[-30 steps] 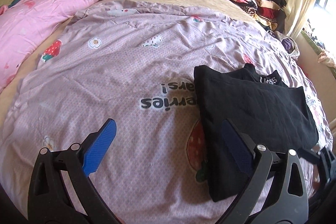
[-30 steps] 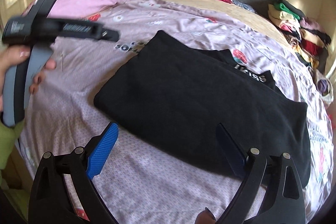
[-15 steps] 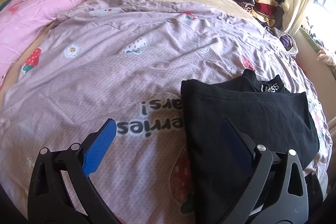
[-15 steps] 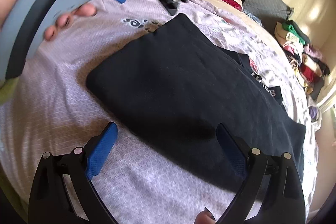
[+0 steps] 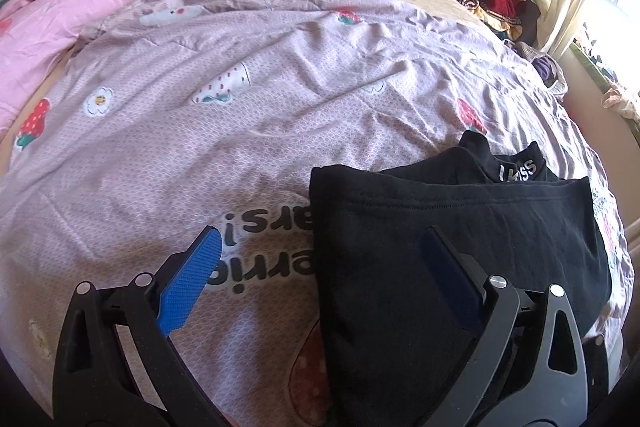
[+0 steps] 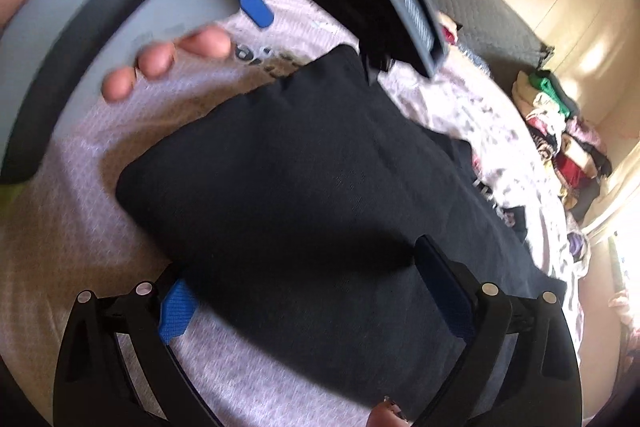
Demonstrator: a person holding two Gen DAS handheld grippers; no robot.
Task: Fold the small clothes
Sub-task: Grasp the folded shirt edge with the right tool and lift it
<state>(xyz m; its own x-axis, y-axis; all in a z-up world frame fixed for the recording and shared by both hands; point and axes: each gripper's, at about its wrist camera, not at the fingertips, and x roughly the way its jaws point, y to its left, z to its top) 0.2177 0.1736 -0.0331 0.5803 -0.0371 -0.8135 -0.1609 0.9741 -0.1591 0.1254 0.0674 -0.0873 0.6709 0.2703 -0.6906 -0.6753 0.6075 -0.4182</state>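
The black top [image 5: 460,247] lies folded on the bed [image 5: 260,115], on a lilac cover printed with strawberries. It forms a flat, roughly rectangular packet, its upper layer smooth with a stitched hem running along the far edge. Beyond that hem the collar [image 5: 516,167] pokes out, showing white lettering. The near left edge of the top covers part of the large dark lettering on the cover and part of a big printed strawberry. In the right wrist view the top [image 6: 320,179] fills the middle, its near left corner rounded and slightly puffed, the fabric plain and dark.
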